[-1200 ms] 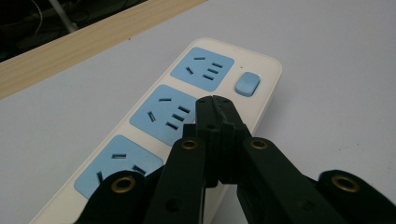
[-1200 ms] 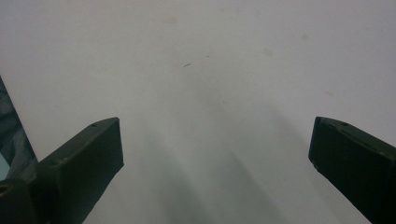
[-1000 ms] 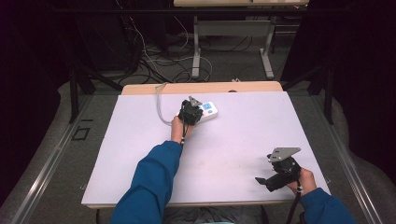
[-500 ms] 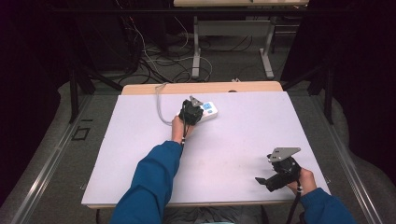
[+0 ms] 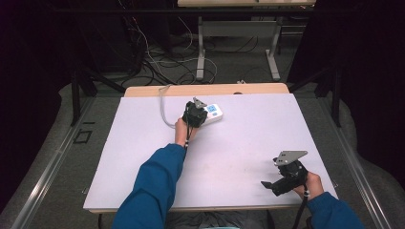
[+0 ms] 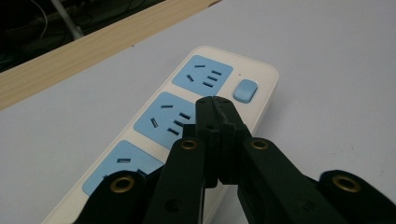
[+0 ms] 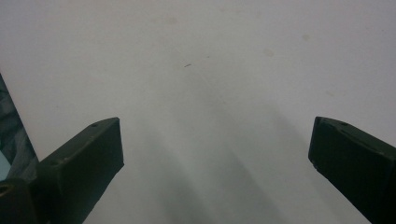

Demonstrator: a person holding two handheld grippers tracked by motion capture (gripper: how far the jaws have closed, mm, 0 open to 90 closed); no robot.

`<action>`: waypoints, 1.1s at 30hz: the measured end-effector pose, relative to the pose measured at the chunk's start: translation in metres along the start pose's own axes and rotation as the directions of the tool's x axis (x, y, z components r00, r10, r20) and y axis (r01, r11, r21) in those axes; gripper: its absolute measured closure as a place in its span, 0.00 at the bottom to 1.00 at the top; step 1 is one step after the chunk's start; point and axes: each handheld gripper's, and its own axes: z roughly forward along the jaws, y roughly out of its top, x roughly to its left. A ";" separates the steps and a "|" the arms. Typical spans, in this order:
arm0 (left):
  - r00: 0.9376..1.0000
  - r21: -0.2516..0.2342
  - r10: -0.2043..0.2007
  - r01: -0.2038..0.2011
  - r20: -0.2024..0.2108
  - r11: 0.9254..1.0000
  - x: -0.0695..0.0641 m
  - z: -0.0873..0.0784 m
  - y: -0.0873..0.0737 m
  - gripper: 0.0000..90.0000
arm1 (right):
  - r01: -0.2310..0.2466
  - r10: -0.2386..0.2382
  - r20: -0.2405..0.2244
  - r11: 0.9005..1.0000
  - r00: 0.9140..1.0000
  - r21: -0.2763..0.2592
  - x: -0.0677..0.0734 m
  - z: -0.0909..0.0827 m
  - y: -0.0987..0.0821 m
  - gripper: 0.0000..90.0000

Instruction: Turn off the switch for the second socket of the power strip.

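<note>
While the left claw [image 6: 215, 103] hovers pressed together over the power strip [image 6: 187, 116] near the surface's [image 5: 248, 143] far edge, the right claw [image 7: 215, 154] sits spread; rigid, probably light, best gripped across its narrow sides.

Almost no change across the three high-view pictures. Left gripper [image 5: 195, 114] at the same spot in the upper middle of the frame, over the power strip [image 5: 212, 114]. Right gripper [image 5: 282, 179] at the same place at lower right. Any shift too slight to tell at this size.
</note>
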 end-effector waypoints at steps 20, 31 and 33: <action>0.999 0.063 -0.038 0.036 0.036 0.997 0.004 -0.036 0.013 0.18 | -0.013 0.013 0.004 1.000 1.000 -0.005 0.002 -0.001 0.000 0.03; 0.998 0.116 0.000 -0.007 0.058 0.993 0.002 -0.060 0.005 0.00 | -0.003 0.003 0.002 1.000 1.000 0.001 0.001 -0.001 0.000 0.03; 0.998 0.110 0.001 -0.008 0.064 0.994 0.003 -0.066 0.000 0.00 | -0.002 0.002 0.002 1.000 1.000 0.000 0.001 -0.001 0.000 0.03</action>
